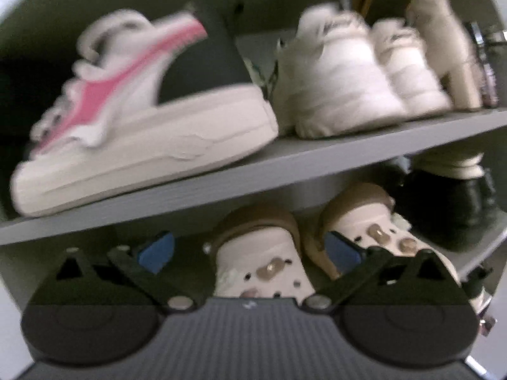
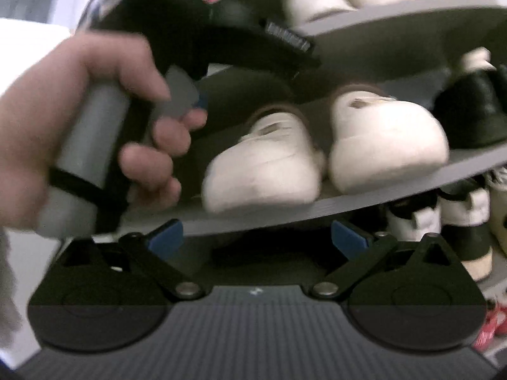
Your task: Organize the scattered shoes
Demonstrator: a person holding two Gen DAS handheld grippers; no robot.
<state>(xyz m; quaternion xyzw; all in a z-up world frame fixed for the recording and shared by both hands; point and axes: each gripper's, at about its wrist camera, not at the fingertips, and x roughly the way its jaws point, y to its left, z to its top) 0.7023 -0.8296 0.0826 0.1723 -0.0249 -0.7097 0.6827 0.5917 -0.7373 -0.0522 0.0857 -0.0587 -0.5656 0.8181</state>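
shoes line a grey rack, most of them already in place. on the upper shelf [image 1: 317, 155] a white platform sneaker with a pink stripe [image 1: 142, 120] lies sideways at the left, its toe hanging a little past the shelf's near edge. just to its right stands a pair of white sneakers [image 1: 358, 72], and at the far right a beige block-heeled shoe [image 1: 450, 47]. one shelf down, a pair of cream clogs with brown straps [image 1: 266, 253] sits side by side, with a black shoe [image 1: 456, 202] to their right. in the right wrist view a lower level holds more pale shoes [image 2: 443, 218], and something red [image 2: 491, 329] lies low at the right edge, too blurred to identify.

left tongs [image 1: 250, 253] are spread wide and empty, level with the clog shelf, nothing between the blue pads. right tongs [image 2: 256, 237] are also spread apart and empty, aimed at the front of the clog shelf. a person's hand [image 2: 47, 133] grips the handle of the left tool at the left of that view.

judging by this, the pink-striped sneaker has been put on the shelf and let go. it looks as though its mate is missing from the shelf, and any strays on the floor would remain to be gathered.
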